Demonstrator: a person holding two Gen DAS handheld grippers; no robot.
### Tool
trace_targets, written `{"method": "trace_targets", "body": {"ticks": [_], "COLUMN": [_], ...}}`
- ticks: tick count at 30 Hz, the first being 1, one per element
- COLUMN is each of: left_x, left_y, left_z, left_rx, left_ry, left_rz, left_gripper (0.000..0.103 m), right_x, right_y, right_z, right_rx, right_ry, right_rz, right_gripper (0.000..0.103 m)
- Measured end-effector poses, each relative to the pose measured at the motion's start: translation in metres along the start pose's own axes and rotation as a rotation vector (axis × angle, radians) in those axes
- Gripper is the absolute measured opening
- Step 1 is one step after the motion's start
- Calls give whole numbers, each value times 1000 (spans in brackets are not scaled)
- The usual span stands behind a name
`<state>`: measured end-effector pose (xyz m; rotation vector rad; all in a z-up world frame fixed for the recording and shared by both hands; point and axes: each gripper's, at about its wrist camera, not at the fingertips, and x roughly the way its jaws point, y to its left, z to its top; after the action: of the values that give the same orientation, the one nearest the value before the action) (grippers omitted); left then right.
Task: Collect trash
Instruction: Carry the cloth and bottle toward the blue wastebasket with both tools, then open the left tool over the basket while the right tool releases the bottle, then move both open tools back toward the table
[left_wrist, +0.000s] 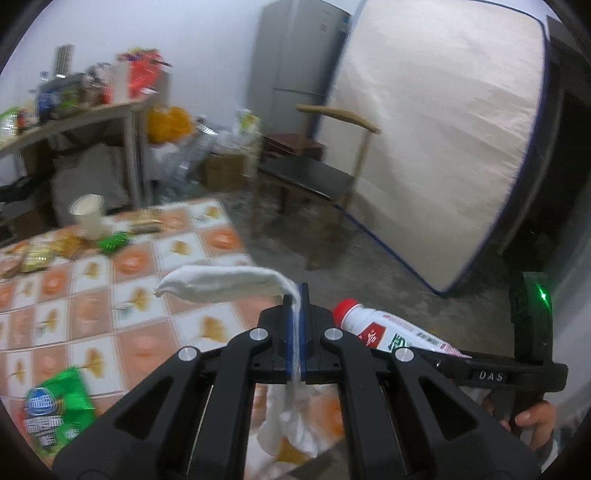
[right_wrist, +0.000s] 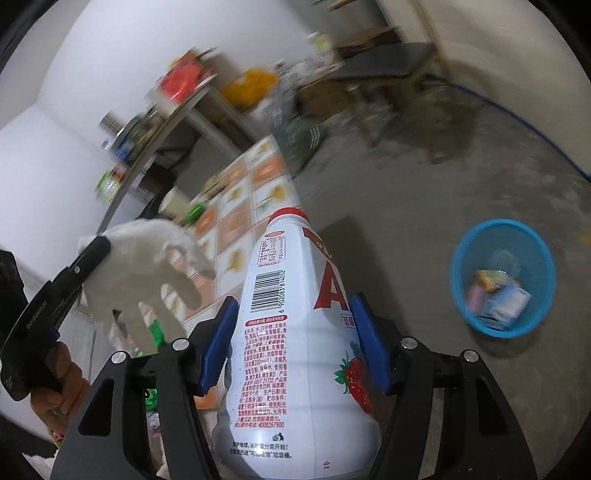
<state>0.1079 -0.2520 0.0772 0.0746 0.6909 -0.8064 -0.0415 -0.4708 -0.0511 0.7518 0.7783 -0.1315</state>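
Note:
My left gripper (left_wrist: 295, 295) is shut on a white cloth glove (left_wrist: 221, 282), which hangs out to the left above the table's edge. In the right wrist view the same glove (right_wrist: 147, 266) dangles from the left gripper (right_wrist: 94, 245), fingers down. My right gripper (right_wrist: 293, 306) is shut on a white drink bottle (right_wrist: 295, 332) with a red cap and a strawberry label, its blue pads pressing both sides. That bottle (left_wrist: 388, 332) also shows just right of the left gripper. A blue waste basket (right_wrist: 460, 280) stands on the concrete floor to the right, with several scraps inside.
The low table (left_wrist: 92, 314) has an orange-and-white patterned cloth with a paper cup (left_wrist: 88, 218), snack wrappers and a green packet (left_wrist: 55, 410). Beyond are a wooden chair (left_wrist: 314, 177), an upright mattress (left_wrist: 443, 129), a fridge (left_wrist: 295, 55) and a cluttered side table (left_wrist: 74, 118).

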Motion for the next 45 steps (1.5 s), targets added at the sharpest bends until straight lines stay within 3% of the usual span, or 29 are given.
{"method": "trace_targets", "body": {"ticks": [5,11,17,23,25,26,27,29,31,33,36,45], "left_x": [51,121,192,255,282,294,305,314,312,301,276,175], "left_y": [-45,-95,-131,-167,-183,-187,-188,-182,-173,-160,-144,-101], "left_z": [-8,-31,-51,-51,-48,-46,-46,-49,-54,-58,-58,-61], "left_rx": [21,51,91,130,141,140,127,84,30,4,19,18], "left_ry": [131,310,465,529,534,537,524,499,525,517,475,376], "left_rz": [-137,-244,-280,-305,-323,-323,-300,-246,-257,-271,-255,-267], "left_gripper": [1,1,1,1,20,53,70,70,70,70,70,74], "right_x": [-34,-49,-35,-8,6,14,26,41,48,49,44,12], "right_y": [-65,-142,-194,-232,-246,-255,-269,-285,-295,-294,-287,-256], "right_z": [-10,-30,-37,-17,-4,3,8,10,2,-12,-31,-86], "right_rx": [138,315,451,554,567,586,608,636,681,676,641,623], "right_ry": [-58,-69,-60,-77,-87,-88,-84,-60,-44,-53,-53,-44], "right_rz": [-91,-171,-193,-198,-200,-203,-215,-257,-273,-236,-257,-196], "right_gripper": [61,61,61,62,63,63,64,64,64,64,64,64]}}
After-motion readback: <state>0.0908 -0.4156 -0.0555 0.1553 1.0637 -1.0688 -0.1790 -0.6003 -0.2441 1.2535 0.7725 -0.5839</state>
